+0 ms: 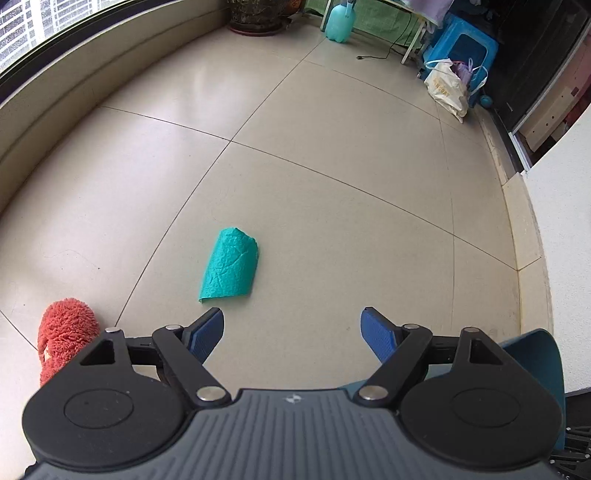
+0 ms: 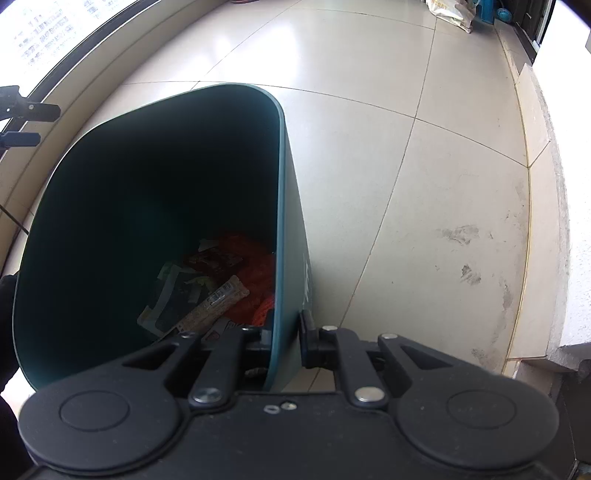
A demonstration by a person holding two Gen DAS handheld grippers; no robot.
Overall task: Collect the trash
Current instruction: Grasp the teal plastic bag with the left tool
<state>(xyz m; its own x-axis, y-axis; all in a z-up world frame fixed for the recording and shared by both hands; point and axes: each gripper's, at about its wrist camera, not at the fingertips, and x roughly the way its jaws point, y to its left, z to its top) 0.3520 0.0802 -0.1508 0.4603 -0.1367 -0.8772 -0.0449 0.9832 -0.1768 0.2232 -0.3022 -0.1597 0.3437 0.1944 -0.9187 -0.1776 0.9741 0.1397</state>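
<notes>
A crumpled teal paper piece (image 1: 229, 266) lies on the tiled floor just ahead of my left gripper (image 1: 292, 334), slightly left of its centre line. That gripper is open, with its blue pads (image 1: 377, 334) wide apart and nothing between them. My right gripper (image 2: 284, 338) is shut on the near wall of a dark teal trash bin (image 2: 284, 206), one finger inside and one outside. Inside the bin lie wrappers (image 2: 218, 302), papers and an orange net. A corner of the bin (image 1: 532, 354) shows at the right of the left wrist view.
A red fluffy slipper (image 1: 64, 332) sits at the left by my left gripper. Far off stand a plant pot (image 1: 255, 18), a light blue jug (image 1: 340, 24), a blue stool (image 1: 461, 48) and a white bag (image 1: 447, 88). A raised ledge (image 2: 535, 155) borders the floor on the right.
</notes>
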